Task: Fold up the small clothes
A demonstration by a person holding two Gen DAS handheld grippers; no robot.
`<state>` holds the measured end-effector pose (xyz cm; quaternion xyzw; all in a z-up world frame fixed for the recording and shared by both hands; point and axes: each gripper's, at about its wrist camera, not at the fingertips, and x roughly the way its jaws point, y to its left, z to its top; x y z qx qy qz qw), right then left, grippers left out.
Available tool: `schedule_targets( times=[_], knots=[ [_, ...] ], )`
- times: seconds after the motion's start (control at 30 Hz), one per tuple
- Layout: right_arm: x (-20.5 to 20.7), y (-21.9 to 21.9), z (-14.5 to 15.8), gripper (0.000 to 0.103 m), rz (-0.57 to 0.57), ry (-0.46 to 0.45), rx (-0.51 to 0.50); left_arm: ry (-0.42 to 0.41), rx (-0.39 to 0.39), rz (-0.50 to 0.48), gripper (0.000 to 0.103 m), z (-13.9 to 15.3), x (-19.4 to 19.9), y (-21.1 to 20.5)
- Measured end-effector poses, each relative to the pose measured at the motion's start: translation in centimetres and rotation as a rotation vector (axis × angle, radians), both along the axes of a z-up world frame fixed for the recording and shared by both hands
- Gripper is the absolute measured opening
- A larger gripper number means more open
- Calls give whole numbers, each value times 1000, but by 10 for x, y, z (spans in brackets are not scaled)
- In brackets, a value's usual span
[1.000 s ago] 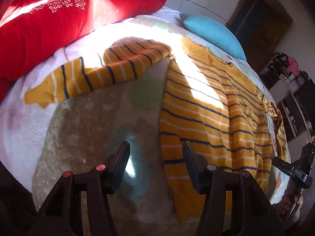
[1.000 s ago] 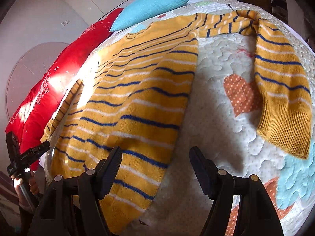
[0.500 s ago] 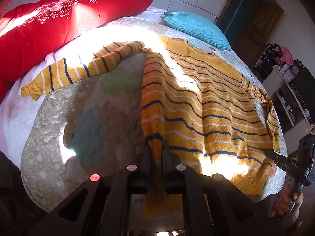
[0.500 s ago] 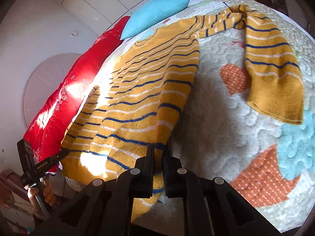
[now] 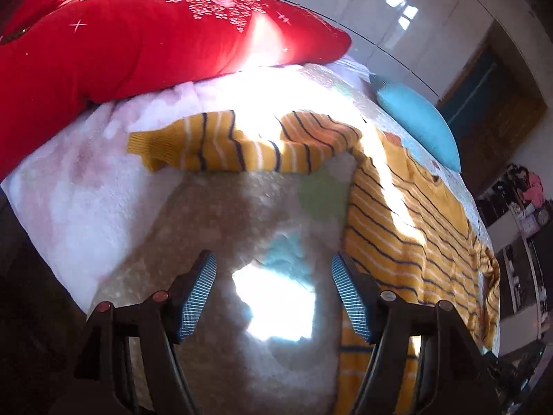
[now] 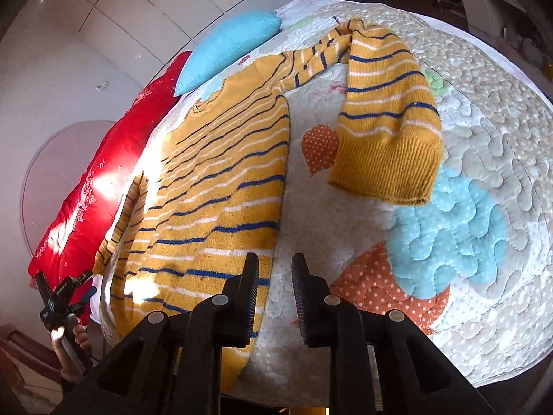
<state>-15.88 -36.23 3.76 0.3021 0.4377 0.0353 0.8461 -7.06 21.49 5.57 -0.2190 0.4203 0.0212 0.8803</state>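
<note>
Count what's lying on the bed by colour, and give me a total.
Yellow striped: 1, the sweater
Red: 1, the long cushion
Light blue: 1, the pillow
Total: 3, all on the patterned quilt

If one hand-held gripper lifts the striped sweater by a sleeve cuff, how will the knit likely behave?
The striped sweater will probably sag: its sleeve already lies bent and bunched near the shoulder, so the knit looks floppy. The ribbed cuff looks thick, likely giving grip rather than slipping. The body may drag across the textured quilt rather than slide freely.
</note>
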Motion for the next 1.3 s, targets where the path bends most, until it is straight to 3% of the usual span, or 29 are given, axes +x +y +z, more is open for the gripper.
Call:
schedule_targets(
  times=[0.07,0.17,0.23,0.33,0.37,0.4,0.43,0.47,0.53,0.73,0.83,0.93,1.07,1.2,1.3],
  knots=[
    [6,7,3,22,8,6,-13,15,72,94,69,-3,18,23],
    [10,17,7,23,25,9,-50,-13,272,185,69,4,34,44],
    [15,25,7,25,35,16,-78,-45,326,159,82,4,45,52],
    [27,36,3,25,55,46,-100,-3,345,29,83,-10,71,55],
    [30,39,1,25,61,53,-109,31,329,-25,81,-17,81,55],
    [35,44,1,25,65,57,-120,72,315,-69,51,-23,90,53],
    [39,48,1,25,69,59,-133,122,321,-89,10,-30,99,53],
    [42,52,2,25,71,59,-145,156,312,-91,11,-33,104,54],
    [49,57,5,25,76,55,-153,140,325,-40,10,-22,109,61],
    [56,61,10,25,90,33,-169,36,432,144,10,56,127,80],
    [53,55,5,25,81,28,-135,-18,428,152,10,93,142,73],
    [48,46,0,25,66,22,-104,-88,400,73,10,126,161,31],
    [42,30,-3,25,32,7,-64,-152,309,-143,10,148,184,-70],
    [30,14,3,25,-10,-25,-63,-153,221,-391,10,138,202,-203],
    [19,0,6,25,-51,-42,-70,-128,185,-555,10,114,206,-302]
  ],
)
